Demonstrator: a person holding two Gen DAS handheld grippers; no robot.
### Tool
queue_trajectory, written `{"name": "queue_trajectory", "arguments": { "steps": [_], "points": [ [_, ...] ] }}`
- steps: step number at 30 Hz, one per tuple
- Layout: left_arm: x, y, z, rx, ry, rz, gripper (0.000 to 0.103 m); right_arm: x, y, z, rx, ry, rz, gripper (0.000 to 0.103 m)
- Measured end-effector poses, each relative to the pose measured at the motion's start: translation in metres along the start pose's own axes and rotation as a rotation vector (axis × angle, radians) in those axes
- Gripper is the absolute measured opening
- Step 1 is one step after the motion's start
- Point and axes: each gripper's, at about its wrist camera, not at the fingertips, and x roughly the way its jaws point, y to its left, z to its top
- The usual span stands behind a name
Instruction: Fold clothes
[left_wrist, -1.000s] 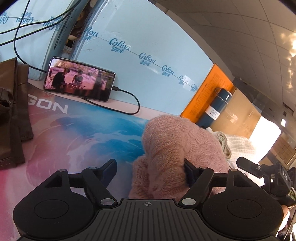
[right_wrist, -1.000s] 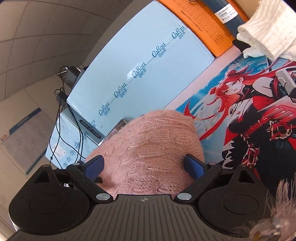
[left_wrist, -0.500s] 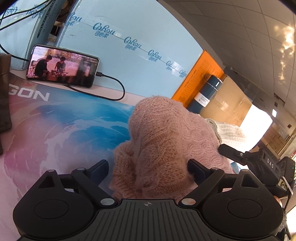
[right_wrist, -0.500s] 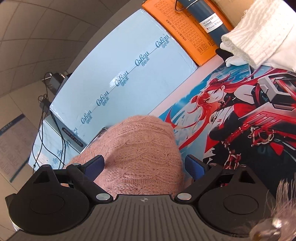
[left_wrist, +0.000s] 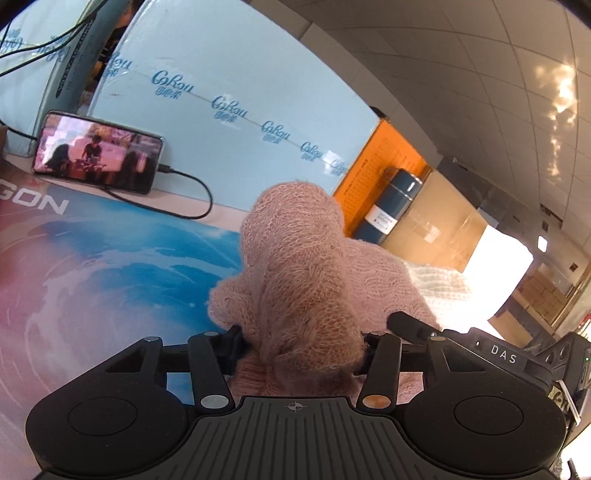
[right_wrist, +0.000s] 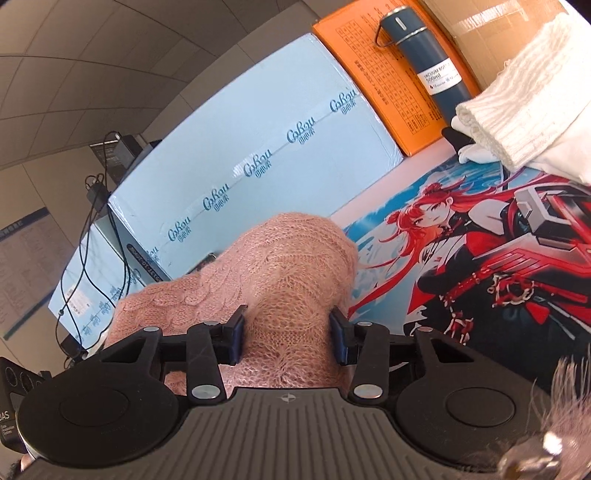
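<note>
A pink cable-knit sweater is bunched up and held above the printed desk mat. My left gripper is shut on a thick fold of the sweater. My right gripper is shut on another fold of the same sweater, its blue pads pressing in from both sides. The right gripper's black body shows at the right edge of the left wrist view, close beside the left one. The knit hides most of the fingertips.
A phone playing video leans on a light blue box at the back, cable trailing. An orange box and a dark blue vacuum bottle stand at the back right. Folded white knitwear lies on the mat's right.
Both grippers have closed from open onto the pink sweater. The sweater is gathered up higher and narrower between the jaws, and the two grippers are closer together.
</note>
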Motion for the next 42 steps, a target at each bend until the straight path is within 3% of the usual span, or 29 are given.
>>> {"name": "queue_trajectory", "arguments": {
  "steps": [3, 7, 11, 20, 24, 27, 29, 31, 33, 35, 38, 40, 42],
  "points": [
    [0.009, -0.033, 0.004, 0.052, -0.019, -0.069, 0.048, -0.034, -0.006, 0.014, -0.027, -0.080, 0.021, 0.038],
    [0.050, -0.084, 0.009, 0.116, 0.013, -0.158, 0.049, -0.081, -0.025, 0.042, -0.093, -0.206, -0.045, 0.038],
    [0.103, -0.135, 0.002, 0.163, 0.056, -0.262, 0.049, -0.119, -0.064, 0.068, -0.071, -0.278, -0.152, 0.038],
    [0.218, -0.245, -0.039, 0.174, 0.195, -0.382, 0.050, -0.178, -0.152, 0.123, -0.070, -0.384, -0.443, 0.038],
    [0.262, -0.265, -0.061, 0.096, 0.256, -0.388, 0.052, -0.184, -0.194, 0.150, -0.013, -0.430, -0.542, 0.038],
    [0.290, -0.278, -0.075, 0.068, 0.301, -0.371, 0.054, -0.178, -0.224, 0.162, 0.005, -0.406, -0.619, 0.038],
    [0.294, -0.278, -0.076, 0.097, 0.294, -0.343, 0.063, -0.176, -0.239, 0.163, 0.003, -0.373, -0.641, 0.038],
    [0.289, -0.276, -0.074, 0.122, 0.255, -0.306, 0.090, -0.169, -0.247, 0.161, -0.028, -0.343, -0.689, 0.040],
    [0.282, -0.269, -0.070, 0.120, 0.198, -0.263, 0.097, -0.159, -0.254, 0.160, -0.044, -0.309, -0.758, 0.050],
    [0.282, -0.265, -0.065, 0.147, 0.190, -0.244, 0.098, -0.154, -0.260, 0.162, -0.026, -0.288, -0.794, 0.053],
    [0.288, -0.266, -0.067, 0.253, 0.215, -0.136, 0.099, -0.151, -0.264, 0.161, -0.003, -0.261, -0.820, 0.063],
    [0.288, -0.267, -0.071, 0.321, 0.227, -0.128, 0.101, -0.150, -0.264, 0.160, 0.001, -0.259, -0.836, 0.067],
    [0.281, -0.267, -0.069, 0.329, 0.221, -0.134, 0.101, -0.150, -0.257, 0.160, 0.001, -0.267, -0.873, 0.072]
  ]
}}
